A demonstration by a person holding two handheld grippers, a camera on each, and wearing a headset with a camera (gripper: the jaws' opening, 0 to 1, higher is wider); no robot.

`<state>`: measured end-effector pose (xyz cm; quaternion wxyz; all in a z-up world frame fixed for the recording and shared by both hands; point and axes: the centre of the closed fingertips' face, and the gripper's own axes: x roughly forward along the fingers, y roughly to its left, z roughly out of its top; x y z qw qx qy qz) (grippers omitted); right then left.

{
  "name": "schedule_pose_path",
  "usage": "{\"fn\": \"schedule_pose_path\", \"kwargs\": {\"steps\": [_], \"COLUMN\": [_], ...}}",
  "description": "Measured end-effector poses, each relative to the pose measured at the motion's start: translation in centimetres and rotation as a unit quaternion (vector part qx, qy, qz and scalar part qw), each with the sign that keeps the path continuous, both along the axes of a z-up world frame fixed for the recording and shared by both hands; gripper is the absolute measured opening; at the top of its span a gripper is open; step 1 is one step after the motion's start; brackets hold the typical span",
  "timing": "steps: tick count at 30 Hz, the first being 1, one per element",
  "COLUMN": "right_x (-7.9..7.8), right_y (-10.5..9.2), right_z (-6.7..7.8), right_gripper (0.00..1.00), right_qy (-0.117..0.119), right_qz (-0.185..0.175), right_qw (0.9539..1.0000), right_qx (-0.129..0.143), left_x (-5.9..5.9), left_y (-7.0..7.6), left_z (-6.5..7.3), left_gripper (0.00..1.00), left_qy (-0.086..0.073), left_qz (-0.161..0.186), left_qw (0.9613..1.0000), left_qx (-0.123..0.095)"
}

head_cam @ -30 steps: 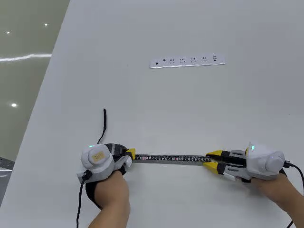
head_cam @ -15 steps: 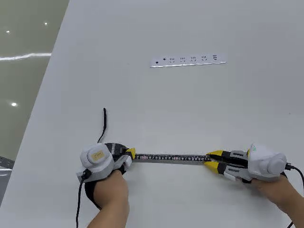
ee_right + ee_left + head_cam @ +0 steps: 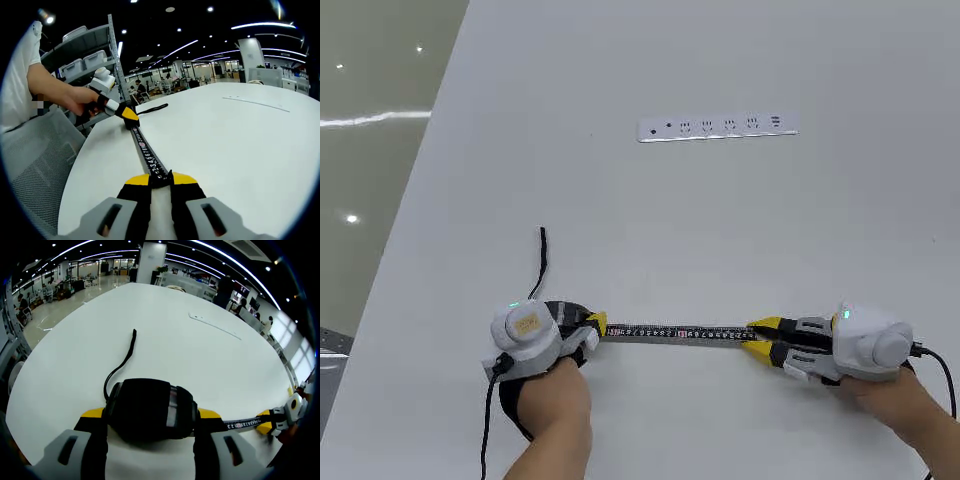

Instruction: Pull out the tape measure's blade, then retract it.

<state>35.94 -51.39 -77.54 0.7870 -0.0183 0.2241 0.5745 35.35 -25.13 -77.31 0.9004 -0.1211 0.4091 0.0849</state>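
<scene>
We see a broad white counter under everything. On it, well away from our hands, lies a long white power strip, alone on the far side.

Nearer to us, the left gripper sits low on the counter, held in the left hand. In the left gripper view its jaws are spread around the tape measure's black case and pinch it from both sides, with a yellow tip showing at each flank.

The right gripper, held in the right hand, lies off to the right, pointing back at the left one. In the right gripper view its jaws are pressed together on the end of the blade, with the yellow tips meeting over it.

The blade stretches out of the case in a straight line between the two grippers, just above or on the counter; we cannot tell which. Its printed numbers face up.

A thin black strap trails from the case and lies loosely on the counter, curving away from us.
</scene>
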Motion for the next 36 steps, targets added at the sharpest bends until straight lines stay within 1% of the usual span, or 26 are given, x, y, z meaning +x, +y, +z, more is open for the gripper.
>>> {"fn": "schedule_pose_path", "kwargs": {"steps": [4, 6, 12, 14, 17, 26, 28, 32, 36], "right_x": [-0.1, -0.2, -0.2, -0.1, -0.2, -0.3, -0.3, -0.3, -0.3], "right_y": [0.5, 0.7, 1.4, 1.6, 2.0, 2.9, 3.1, 3.6, 4.0], "right_z": [0.0, 0.2, 0.2, -0.1, 0.2, 0.2, 0.0, 0.1, -0.1], "right_gripper": [0.13, 0.13, 0.13, 0.13, 0.13, 0.13, 0.13, 0.13, 0.13], "right_qy": [0.0, 0.002, 0.003, 0.002, 0.003, 0.005, 0.005, 0.005, 0.004], "right_qz": [0.004, 0.005, 0.009, 0.01, 0.012, 0.022, 0.023, 0.026, 0.029], "right_qw": [1.0, 1.0, 1.0, 0.9999, 0.9999, 0.9997, 0.9997, 0.9996, 0.9995], "right_qx": [0.0, 0.001, 0.003, 0.004, 0.004, 0.006, 0.006, 0.007, 0.007], "left_x": [0.0, 0.0, 0.0, 0.0, 0.0, 0.0, 0.0, 0.0, 0.0], "left_y": [0.0, 0.0, 0.0, 0.0, 0.0, 0.0, 0.0, 0.0, 0.0], "left_z": [0.0, 0.0, 0.0, 0.0, 0.0, 0.0, 0.0, 0.0, -0.1], "left_gripper": [0.68, 0.68, 0.68, 0.68, 0.68, 0.68, 0.68, 0.68, 0.68], "left_qy": [-0.003, -0.002, -0.003, -0.002, -0.003, -0.002, -0.002, -0.002, -0.001], "left_qz": [0.0, 0.001, 0.001, 0.001, 0.002, 0.001, 0.001, 0.001, 0.002], "left_qw": [1.0, 1.0, 1.0, 1.0, 1.0, 1.0, 1.0, 1.0, 1.0], "left_qx": [0.0, 0.0, 0.0, -0.001, -0.003, -0.002, -0.003, -0.003, -0.004]}}
